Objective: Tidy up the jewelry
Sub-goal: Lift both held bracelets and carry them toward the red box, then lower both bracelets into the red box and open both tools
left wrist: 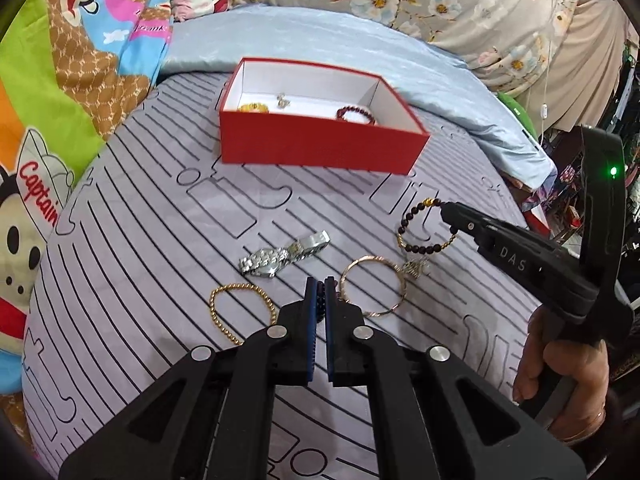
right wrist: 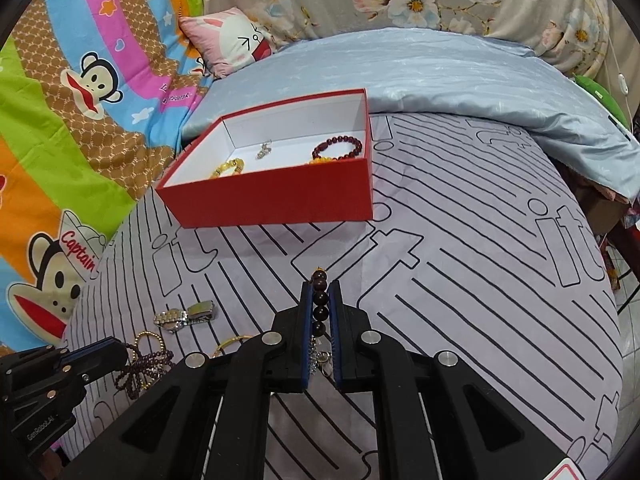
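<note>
**Two bracelets pinched, box waiting**

Bedding fills both views: a pale sheet (left wrist: 168, 264) printed with black lines, with cartoon quilts at the left and a floral cover along the top. On the sheet, at upper centre of each view, sits an open red box (left wrist: 320, 148) already holding a yellow bracelet, a small silver piece and a red bead bracelet.

Left gripper (left wrist: 319, 286) is clamped on a dark small-bead strand (right wrist: 140, 368), which dangles in loops in the right wrist view's lower left. Right gripper (right wrist: 321, 288) is closed on a dark bead bracelet (left wrist: 424, 224) with a metal charm hanging below.

Both tools tilt downward toward the sheet, the right one held by a hand (left wrist: 560, 376) at the left wrist view's lower right.

Risks, as I judge them: round beads may roll out of the pinch, and the hanging loops or charm could snag the gold bead bracelet (left wrist: 240, 308), the thin bangle (left wrist: 374, 286) or the watch (left wrist: 280, 258) lying near the dangling strands.
</note>
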A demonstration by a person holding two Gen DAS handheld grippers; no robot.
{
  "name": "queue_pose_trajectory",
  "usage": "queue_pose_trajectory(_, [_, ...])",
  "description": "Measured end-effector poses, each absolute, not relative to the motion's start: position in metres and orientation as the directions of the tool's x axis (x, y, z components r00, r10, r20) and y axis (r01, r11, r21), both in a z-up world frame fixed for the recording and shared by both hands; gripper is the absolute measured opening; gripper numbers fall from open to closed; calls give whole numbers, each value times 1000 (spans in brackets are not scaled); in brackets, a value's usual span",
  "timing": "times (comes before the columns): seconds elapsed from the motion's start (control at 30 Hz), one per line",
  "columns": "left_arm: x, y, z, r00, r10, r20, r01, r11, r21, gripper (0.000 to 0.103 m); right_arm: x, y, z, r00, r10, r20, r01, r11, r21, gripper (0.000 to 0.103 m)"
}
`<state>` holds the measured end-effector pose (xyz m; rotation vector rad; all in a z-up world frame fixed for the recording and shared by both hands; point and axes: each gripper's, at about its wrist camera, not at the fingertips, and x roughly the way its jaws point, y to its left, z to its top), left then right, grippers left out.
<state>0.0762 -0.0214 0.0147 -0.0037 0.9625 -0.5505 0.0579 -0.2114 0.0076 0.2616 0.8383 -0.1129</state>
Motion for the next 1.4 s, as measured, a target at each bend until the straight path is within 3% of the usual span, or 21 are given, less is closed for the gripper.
queue_pose_trajectory(0.4, [106, -42, 75, 536, -476, -697, 496, 846, -196, 3, 63, -218, 56, 741, 9, -671, 155, 970, 185, 8])
queue_pose_trajectory(0.77, [180, -74, 114, 587, -509, -630, 505, 838, -207, 3, 121, -222, 105, 801, 17, -598, 96, 983, 157, 8])
queue_pose_trajectory(1.4, [297, -115, 56, 518, -465, -718, 445, 863, -238, 3, 228, -226, 51, 736, 106, -669, 74, 969, 235, 8])
